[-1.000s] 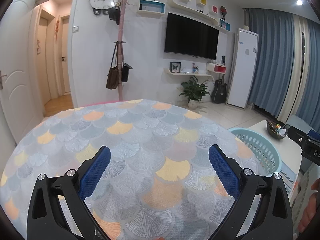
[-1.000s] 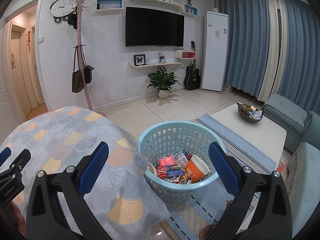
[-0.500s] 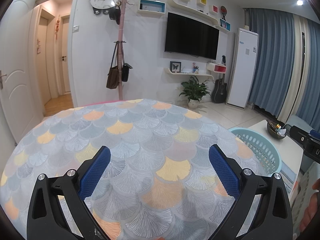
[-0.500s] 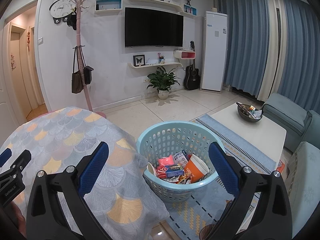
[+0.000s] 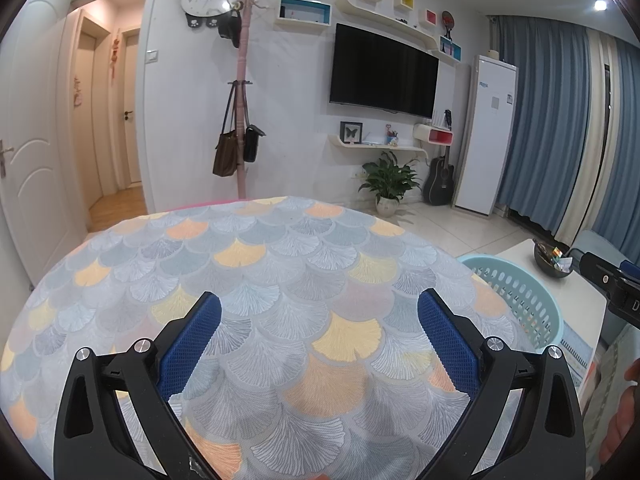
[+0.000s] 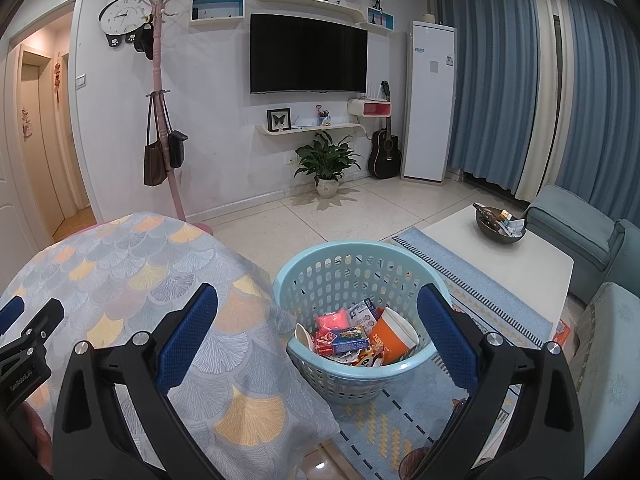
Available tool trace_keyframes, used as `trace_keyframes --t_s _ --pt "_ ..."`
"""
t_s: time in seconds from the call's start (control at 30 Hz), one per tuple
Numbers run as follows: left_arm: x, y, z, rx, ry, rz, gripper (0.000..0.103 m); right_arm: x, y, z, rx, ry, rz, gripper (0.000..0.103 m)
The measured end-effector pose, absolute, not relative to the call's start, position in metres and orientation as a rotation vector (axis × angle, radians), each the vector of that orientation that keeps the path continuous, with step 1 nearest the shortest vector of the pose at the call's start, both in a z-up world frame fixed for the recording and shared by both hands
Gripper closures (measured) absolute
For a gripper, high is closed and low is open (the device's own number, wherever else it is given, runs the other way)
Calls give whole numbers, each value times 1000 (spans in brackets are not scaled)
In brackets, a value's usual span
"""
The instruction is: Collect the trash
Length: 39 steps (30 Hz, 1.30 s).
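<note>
- Trash (image 6: 352,338) lies heaped in the bottom of the light-blue basket (image 6: 320,276): an orange cup, a pink packet, small printed boxes and wrappers, all touching one another.
- On my right wrist view the basket stands on the patterned blue rug (image 6: 472,276), just beside the draped edge of the counter (image 6: 132,256).
- My right tool (image 6: 318,312) hangs above the basket with its blue pads (image 6: 186,334) spread wide and nothing between them.
- My left tool (image 5: 320,320) hovers over the counter (image 5: 248,264), its pads (image 5: 190,344) likewise spread wide and holding nothing.
- The counter wears a cloth of grey, yellow and orange fan shapes, and the part I see carries no object.
- From the left wrist view only the basket's rim and perforated wall (image 5: 516,292) show past the counter's right edge; its contents are hidden from there.
- The tip of the right tool (image 5: 612,284) pokes in at the right edge of that view, and the left tool (image 6: 24,344) shows at the left edge of the other.
- Beyond the basket a white coffee table (image 6: 516,264) carries a dark bowl (image 6: 500,226) of small items I cannot identify.
- A potted plant (image 6: 326,164) stands on the floor against the far wall, below the television (image 6: 308,54).
</note>
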State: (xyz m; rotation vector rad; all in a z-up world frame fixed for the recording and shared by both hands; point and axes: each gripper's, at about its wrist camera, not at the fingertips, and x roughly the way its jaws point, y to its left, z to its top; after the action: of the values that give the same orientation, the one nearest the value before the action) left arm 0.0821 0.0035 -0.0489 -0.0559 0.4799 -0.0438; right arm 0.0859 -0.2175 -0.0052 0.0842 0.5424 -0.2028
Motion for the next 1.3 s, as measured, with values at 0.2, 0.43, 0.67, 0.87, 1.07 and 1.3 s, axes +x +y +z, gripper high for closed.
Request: trace_keyframes --t_s 0.2,0.43,0.67,0.87,1.07,1.3 --pt "82 4 -49 -56 480 -44 7 85 -218 -5 85 542 -203 7" --pt "82 3 -48 -55 480 -44 7 85 -218 -1 92 538 -195 7" --pt "82 3 -48 -56 480 -43 7 85 -218 1 84 537 -199 7" --pt "82 3 -48 -54 479 -43 7 84 -218 2 85 535 -200 7" --pt "80 2 -49 -41 472 -42 7 84 -219 3 85 536 -199 7" --pt "74 -6 -42 19 468 -19 8 79 -218 8 83 523 -201 7"
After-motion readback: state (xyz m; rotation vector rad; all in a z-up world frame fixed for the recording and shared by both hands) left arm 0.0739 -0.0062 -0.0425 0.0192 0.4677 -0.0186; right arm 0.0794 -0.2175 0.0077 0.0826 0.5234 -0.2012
